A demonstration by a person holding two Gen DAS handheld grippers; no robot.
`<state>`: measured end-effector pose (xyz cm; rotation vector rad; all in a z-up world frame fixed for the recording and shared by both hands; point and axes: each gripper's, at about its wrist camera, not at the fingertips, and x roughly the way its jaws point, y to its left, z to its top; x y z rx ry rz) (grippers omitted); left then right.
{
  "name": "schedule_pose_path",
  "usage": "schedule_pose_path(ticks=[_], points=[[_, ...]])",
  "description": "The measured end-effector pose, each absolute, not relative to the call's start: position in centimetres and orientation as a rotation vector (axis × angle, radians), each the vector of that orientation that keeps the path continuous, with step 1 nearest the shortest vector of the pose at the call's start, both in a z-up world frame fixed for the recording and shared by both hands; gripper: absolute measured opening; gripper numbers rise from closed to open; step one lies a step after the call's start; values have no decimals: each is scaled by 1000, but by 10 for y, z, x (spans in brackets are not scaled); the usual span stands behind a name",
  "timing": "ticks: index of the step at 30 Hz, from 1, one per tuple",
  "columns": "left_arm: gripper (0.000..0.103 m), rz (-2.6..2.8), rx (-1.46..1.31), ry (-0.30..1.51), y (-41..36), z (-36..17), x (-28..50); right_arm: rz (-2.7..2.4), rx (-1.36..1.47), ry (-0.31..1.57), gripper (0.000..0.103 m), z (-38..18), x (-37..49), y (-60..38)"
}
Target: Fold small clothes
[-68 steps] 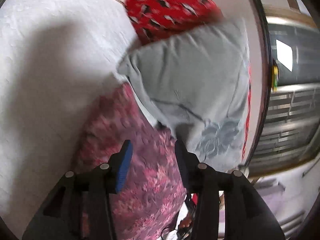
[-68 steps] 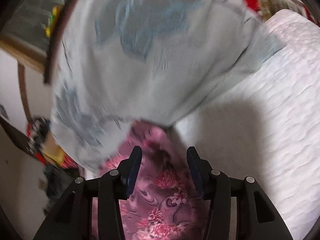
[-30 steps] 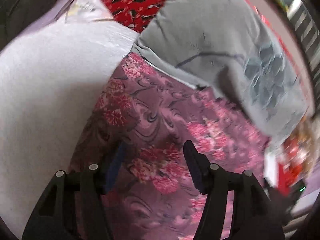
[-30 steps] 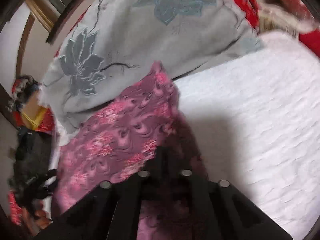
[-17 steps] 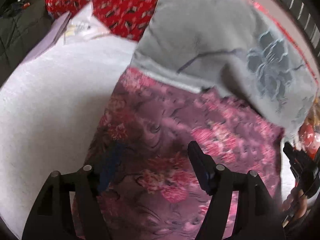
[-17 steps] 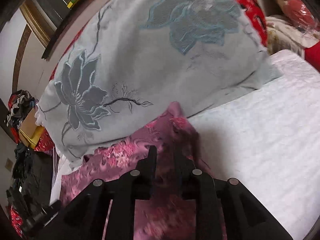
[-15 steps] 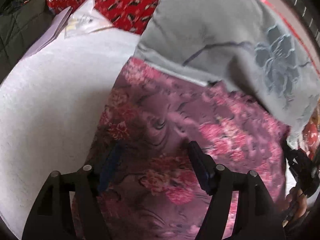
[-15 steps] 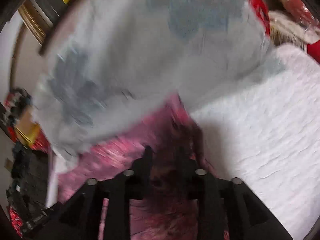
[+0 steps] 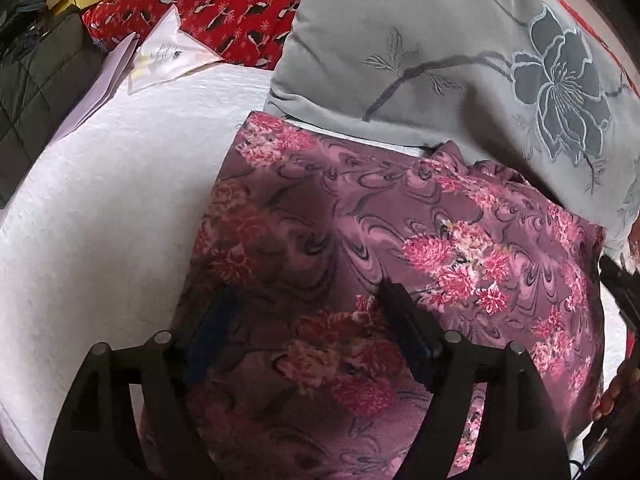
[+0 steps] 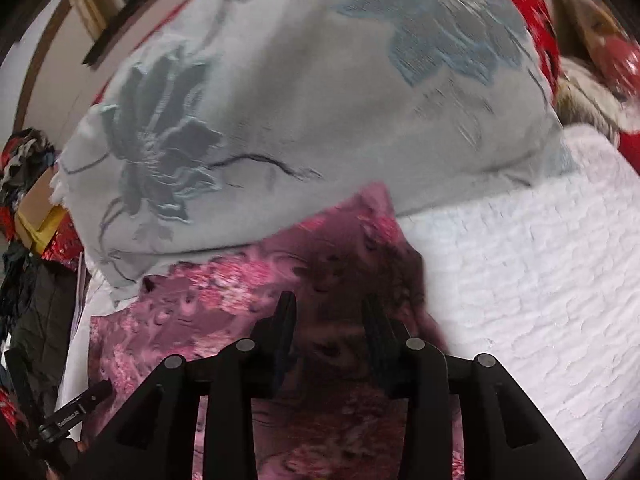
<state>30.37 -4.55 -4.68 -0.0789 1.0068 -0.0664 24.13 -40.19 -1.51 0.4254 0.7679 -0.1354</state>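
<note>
A purple garment with pink flowers point(image 9: 400, 216) lies spread flat on the white bedspread point(image 9: 100, 200), its far edge against a grey pillow point(image 9: 440, 60). My left gripper point(image 9: 308, 296) hovers over the garment's near part; its jaws are opening and the pads touch no cloth. In the right wrist view my right gripper point(image 10: 328, 304) hangs above the garment point(image 10: 224, 312) near its right-hand corner. Its jaws are opening too, with the cloth below them and nothing pinched. The other gripper's black tip point(image 10: 76, 404) shows at the lower left there.
The grey pillow point(image 10: 280, 100) with embroidered flowers stands along the far side. A red patterned cloth point(image 9: 224, 4), a clear plastic packet point(image 9: 164, 56) and a dark quilted jacket point(image 9: 36, 72) lie beyond the bed's far left. White bedspread point(image 10: 540, 280) stretches to the right.
My right gripper, shut on the garment's corner a second ago, has let go and drawn back. The left jaws have spread wider. The garment now lies flat.
</note>
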Motion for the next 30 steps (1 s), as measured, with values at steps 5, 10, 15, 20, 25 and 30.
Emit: schedule_pose_path(ticks=[5,10,15,20,25,30], points=[[79,-60,-163,938,-30,-31,299,-162,407,743,42,-18,261,-402],[83,40,-204,1020,-5,-50,315,-232,472,842,44,-47,276,-427],[84,5,-320,973,6,-39,310,-256,526,760,49,-28,263,-440],[84,-49,-353,907,-1,-20,308,-293,564,810,54,-39,263,-460],[84,-116,-302,979,-26,-30,354,-182,586,770,3,-35,272,-465],[86,-49,-132,1032,-44,-58,385,-285,603,853,3,-57,283,-481]])
